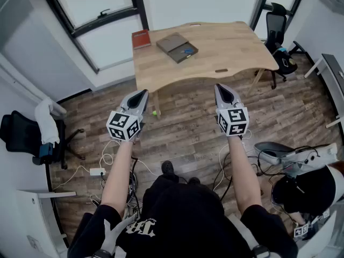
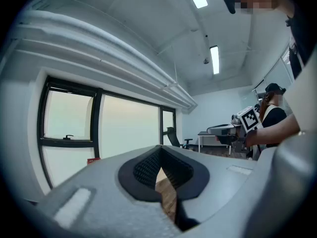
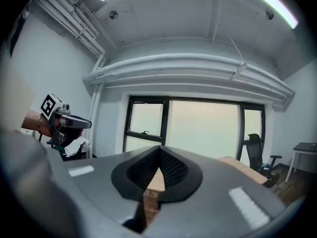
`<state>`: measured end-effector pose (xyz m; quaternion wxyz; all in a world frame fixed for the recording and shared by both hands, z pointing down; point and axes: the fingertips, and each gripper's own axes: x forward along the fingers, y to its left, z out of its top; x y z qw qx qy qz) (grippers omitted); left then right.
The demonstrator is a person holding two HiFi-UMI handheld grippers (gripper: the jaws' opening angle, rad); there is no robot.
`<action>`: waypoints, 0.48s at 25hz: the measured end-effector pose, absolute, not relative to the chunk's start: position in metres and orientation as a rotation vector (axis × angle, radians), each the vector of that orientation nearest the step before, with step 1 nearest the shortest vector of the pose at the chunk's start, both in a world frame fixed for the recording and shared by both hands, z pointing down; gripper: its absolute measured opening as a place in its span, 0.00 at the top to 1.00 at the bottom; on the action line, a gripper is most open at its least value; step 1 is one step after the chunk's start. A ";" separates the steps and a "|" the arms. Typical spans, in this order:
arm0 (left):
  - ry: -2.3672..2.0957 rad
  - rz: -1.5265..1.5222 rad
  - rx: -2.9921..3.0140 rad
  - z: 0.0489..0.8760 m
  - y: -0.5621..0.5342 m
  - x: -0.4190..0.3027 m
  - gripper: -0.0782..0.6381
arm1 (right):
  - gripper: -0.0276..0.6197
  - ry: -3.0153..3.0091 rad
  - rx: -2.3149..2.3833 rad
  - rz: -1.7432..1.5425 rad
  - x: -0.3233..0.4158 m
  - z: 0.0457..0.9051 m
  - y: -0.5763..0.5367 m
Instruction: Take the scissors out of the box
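Note:
A flat grey-brown box lies open on the wooden table, and a blue-handled item in it looks like the scissors. Both grippers are held level over the floor, well short of the table's near edge. My left gripper is shut with nothing in it, and so is my right gripper. The left gripper view shows shut jaws with only a sliver of wood showing between them. It is the same in the right gripper view. Neither gripper view shows the box.
A red book lies at the table's left corner. A black office chair stands right of the table, and another chair with a white cloth stands at the left. Cables and a power strip lie on the wooden floor near my feet.

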<state>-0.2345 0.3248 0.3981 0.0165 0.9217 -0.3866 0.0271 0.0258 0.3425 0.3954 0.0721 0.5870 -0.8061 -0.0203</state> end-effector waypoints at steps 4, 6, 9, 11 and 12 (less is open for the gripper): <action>-1.196 0.082 2.874 0.398 0.312 -0.237 0.89 | 0.95 -2.420 1.767 -0.059 0.020 0.397 0.330; -1.184 0.081 2.879 0.397 0.303 -0.236 0.89 | 0.95 -2.418 1.776 -0.060 0.020 0.395 0.323; -1.159 0.085 2.889 0.397 0.290 -0.233 0.89 | 0.95 -2.416 1.792 -0.058 0.021 0.394 0.312; -1.146 0.088 2.894 0.398 0.280 -0.235 0.89 | 0.95 -2.409 1.806 -0.053 0.020 0.395 0.304; -1.139 0.090 2.896 0.399 0.274 -0.236 0.89 | 0.95 -2.401 1.814 -0.049 0.019 0.396 0.300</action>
